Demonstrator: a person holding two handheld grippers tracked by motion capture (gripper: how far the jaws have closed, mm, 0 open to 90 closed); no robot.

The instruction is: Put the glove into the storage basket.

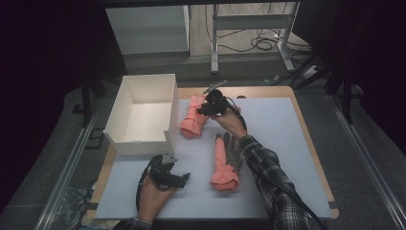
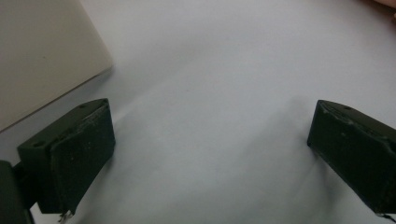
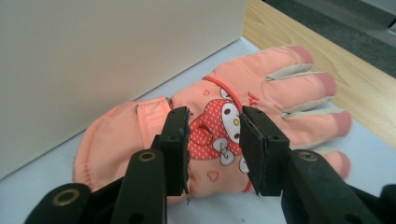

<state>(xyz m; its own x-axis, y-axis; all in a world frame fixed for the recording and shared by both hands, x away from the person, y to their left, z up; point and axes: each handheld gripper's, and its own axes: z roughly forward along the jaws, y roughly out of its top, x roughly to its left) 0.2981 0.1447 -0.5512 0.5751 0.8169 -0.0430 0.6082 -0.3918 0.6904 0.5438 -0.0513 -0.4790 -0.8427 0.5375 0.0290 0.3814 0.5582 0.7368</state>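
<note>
The left gripper (image 1: 168, 173) rests low near the table's (image 1: 282, 143) front edge, just off the front corner of the white box (image 1: 143, 112), held in the person's left hand (image 1: 154, 196). Its jaws stand wide apart with nothing between them; in the left gripper view only bare white table surface lies between the black pads (image 2: 79, 154), with the box wall (image 2: 42, 56) at the upper left.

The box stands open at the table's left edge. Just beside its right wall lies a pink glove (image 1: 193, 116), toward the far edge. The right gripper (image 1: 210, 106) is on this glove. In the right gripper view its jaws (image 3: 214, 144) are partly closed, straddling the glove's (image 3: 280, 98) cartoon patch, pads touching the fabric; whether they pinch it I cannot tell.

A second pink glove (image 1: 224, 165) lies near the table's middle, beside the right forearm's plaid sleeve (image 1: 268, 177).
</note>
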